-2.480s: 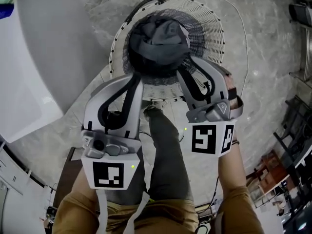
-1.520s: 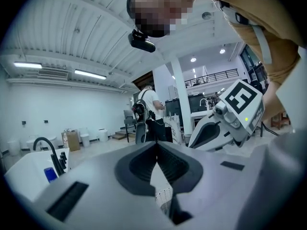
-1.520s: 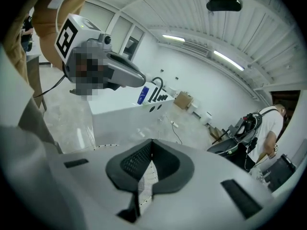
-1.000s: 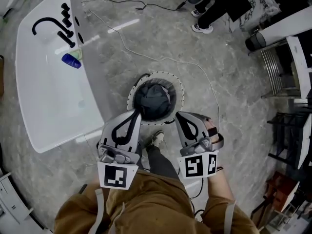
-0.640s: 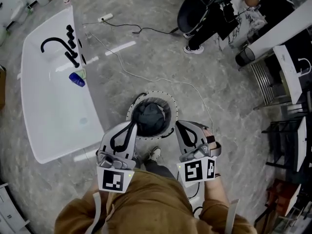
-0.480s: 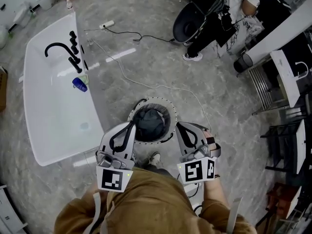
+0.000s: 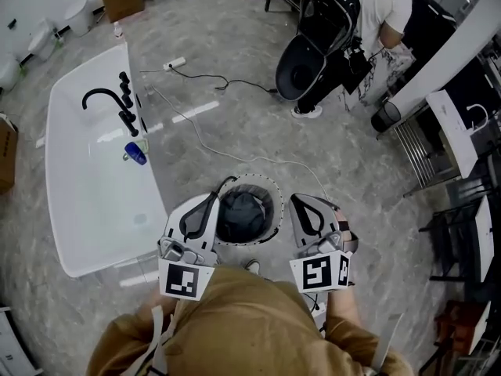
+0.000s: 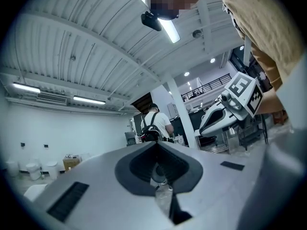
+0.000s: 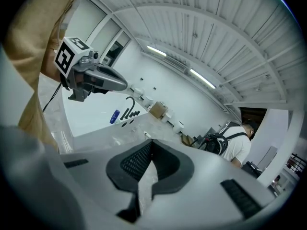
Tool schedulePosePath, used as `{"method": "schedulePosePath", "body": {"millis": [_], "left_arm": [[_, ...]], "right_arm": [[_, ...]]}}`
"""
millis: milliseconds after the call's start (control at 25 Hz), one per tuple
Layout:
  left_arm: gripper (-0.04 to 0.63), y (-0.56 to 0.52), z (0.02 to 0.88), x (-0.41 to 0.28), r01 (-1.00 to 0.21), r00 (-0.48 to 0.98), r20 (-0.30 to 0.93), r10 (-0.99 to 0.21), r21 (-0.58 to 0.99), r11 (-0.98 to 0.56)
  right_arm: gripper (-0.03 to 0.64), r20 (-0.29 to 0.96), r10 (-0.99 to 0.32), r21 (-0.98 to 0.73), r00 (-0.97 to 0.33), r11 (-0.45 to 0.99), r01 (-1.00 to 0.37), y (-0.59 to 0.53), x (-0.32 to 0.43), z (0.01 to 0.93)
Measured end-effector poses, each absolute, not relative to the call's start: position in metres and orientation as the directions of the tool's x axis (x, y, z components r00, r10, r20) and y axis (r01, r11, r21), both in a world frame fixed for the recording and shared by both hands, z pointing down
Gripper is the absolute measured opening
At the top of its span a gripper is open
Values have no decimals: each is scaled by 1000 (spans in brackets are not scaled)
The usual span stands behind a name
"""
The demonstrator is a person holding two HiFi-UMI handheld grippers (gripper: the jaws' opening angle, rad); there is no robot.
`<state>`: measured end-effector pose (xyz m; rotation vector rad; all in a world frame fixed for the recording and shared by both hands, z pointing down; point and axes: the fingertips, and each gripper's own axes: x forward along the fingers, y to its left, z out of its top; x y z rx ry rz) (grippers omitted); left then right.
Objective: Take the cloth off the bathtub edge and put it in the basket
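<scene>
You are holding left gripper (image 7: 206, 207) and right gripper (image 7: 306, 207) with jaws closed on nothing, flanking the basket (image 7: 262, 180); the cloth (image 7: 241, 212) is lying inside, between them.

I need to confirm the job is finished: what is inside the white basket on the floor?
A dark grey cloth lies bunched inside the basket. It covers the bottom, so anything under it cannot be seen.

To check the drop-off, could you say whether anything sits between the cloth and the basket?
Nothing visible does: the cloth lies inside the basket; the left gripper and right gripper are shut and empty.
</scene>
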<state>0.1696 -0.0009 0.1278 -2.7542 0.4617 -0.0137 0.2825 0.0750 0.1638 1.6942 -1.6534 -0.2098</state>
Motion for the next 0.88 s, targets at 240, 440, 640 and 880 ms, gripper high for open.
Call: {"method": "schedulePosePath", "body": {"millis": [240,440,640,880], "left_arm": [[8,-2,125,175,-292,954,-40,-298,-353,-889],[8,-3,126,180,-277,958,-23,-287,-355,-893],[8,-2,125,185,-270,959,-21,-281,-353,-896],[8,0,131,189,-276,957,-7,-291,-340,-899]], "right_arm": [[6,313,-937,569,156,54,-820,78,283,150],[5,275,-944,535,185,-10,-845,81,292,142],[5,281,-938,534,204,-24,-845,84,301,144],[5,291,-935,525,204,-23,-851,90,307,151]]}}
